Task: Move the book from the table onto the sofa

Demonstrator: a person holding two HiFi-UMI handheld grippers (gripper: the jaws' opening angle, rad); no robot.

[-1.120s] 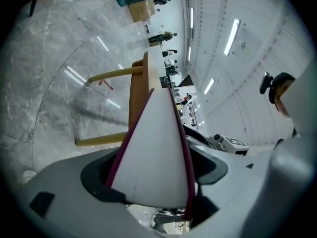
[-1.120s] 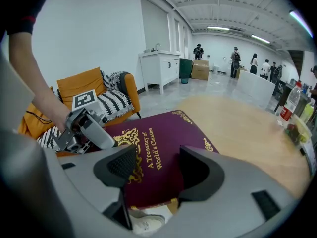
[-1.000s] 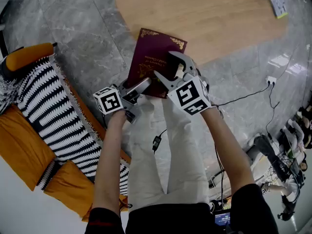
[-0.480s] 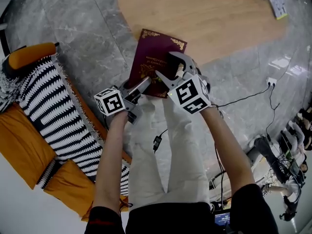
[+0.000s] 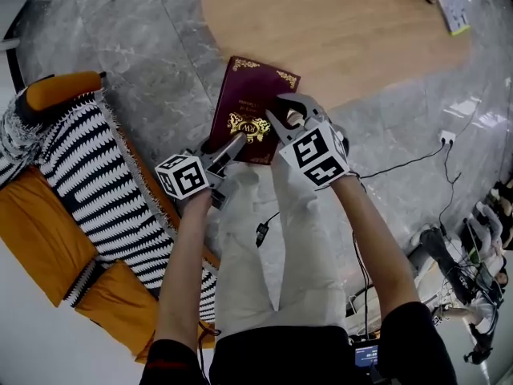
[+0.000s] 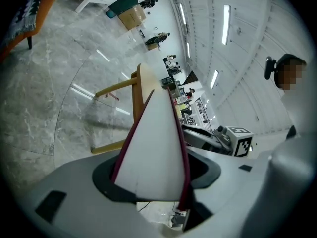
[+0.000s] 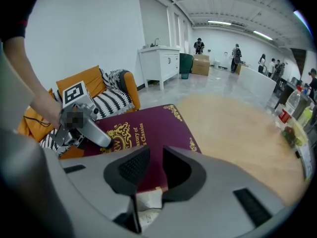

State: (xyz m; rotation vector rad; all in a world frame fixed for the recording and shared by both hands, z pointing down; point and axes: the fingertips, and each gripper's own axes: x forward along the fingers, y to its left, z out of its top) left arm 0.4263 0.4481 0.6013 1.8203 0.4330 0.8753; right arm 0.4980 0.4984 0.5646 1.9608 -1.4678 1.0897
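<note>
One book [image 5: 258, 95] gripped in just-closed jaws: left hand-held gripper [image 5: 238, 142], right hand-held gripper [image 5: 278, 113].

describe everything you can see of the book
The book is a closed maroon hardback with gold corner ornaments, a gold emblem, gold lettering and a white page block. It is at the wooden table's near edge; the left gripper and right gripper have just closed their jaws on its near end.
</note>
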